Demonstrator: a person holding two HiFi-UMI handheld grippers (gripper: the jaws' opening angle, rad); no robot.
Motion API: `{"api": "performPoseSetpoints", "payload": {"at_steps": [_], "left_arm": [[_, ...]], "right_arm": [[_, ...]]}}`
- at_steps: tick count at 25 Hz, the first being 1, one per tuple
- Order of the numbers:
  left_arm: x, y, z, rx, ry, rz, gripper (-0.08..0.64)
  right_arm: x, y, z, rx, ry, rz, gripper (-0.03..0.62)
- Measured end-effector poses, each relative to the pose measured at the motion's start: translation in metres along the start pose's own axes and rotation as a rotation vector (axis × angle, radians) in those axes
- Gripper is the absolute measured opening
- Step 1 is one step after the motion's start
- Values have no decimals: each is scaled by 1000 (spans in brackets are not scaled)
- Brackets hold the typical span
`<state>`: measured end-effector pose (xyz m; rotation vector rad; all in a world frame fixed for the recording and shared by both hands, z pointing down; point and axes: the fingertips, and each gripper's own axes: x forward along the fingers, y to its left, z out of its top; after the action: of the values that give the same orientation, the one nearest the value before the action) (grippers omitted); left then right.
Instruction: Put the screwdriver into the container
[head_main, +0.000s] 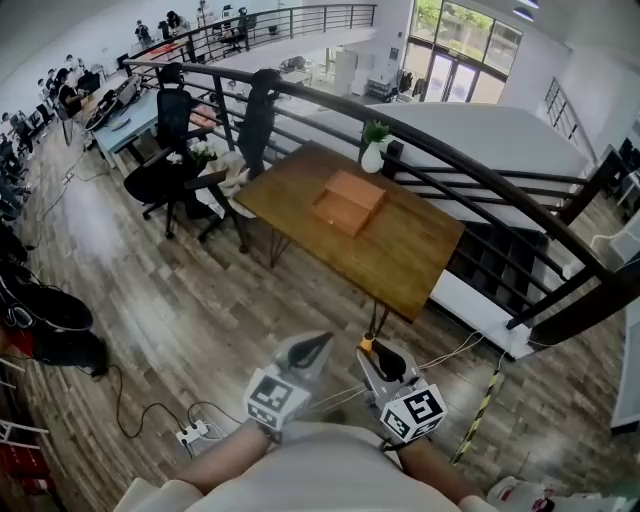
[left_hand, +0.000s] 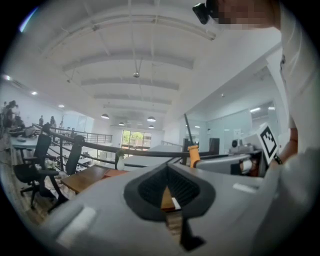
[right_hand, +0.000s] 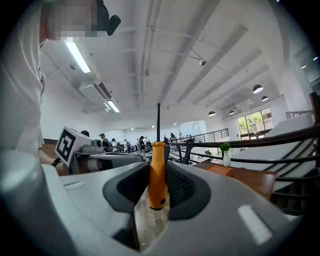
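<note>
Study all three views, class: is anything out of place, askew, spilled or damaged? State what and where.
Nothing stands out. The screwdriver is clamped upright in the right gripper, the container sits flat on the wooden table, and the small plant vase stands upright at the table's far edge. No spill or damage shows.

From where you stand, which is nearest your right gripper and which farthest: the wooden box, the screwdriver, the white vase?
1. The screwdriver, clamped in the right gripper.
2. The wooden box, ahead on the middle of the table.
3. The white vase, at the table's far edge by the railing.
</note>
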<state>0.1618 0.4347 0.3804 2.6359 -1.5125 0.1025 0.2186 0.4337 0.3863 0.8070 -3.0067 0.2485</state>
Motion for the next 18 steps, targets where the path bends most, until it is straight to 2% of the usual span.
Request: {"api": "performPoseSetpoints", "payload": {"at_steps": [7, 13, 18], "left_arm": [[39, -15, 0, 8, 20, 1, 5], [64, -20, -7, 4, 40, -13, 5], [74, -8, 0, 12, 27, -16, 5]], "right_arm": [[-10, -34, 5, 9, -15, 18, 114], [-16, -62, -2, 45, -12, -1, 114], [-9, -72, 4, 43, -26, -15, 113]]}}
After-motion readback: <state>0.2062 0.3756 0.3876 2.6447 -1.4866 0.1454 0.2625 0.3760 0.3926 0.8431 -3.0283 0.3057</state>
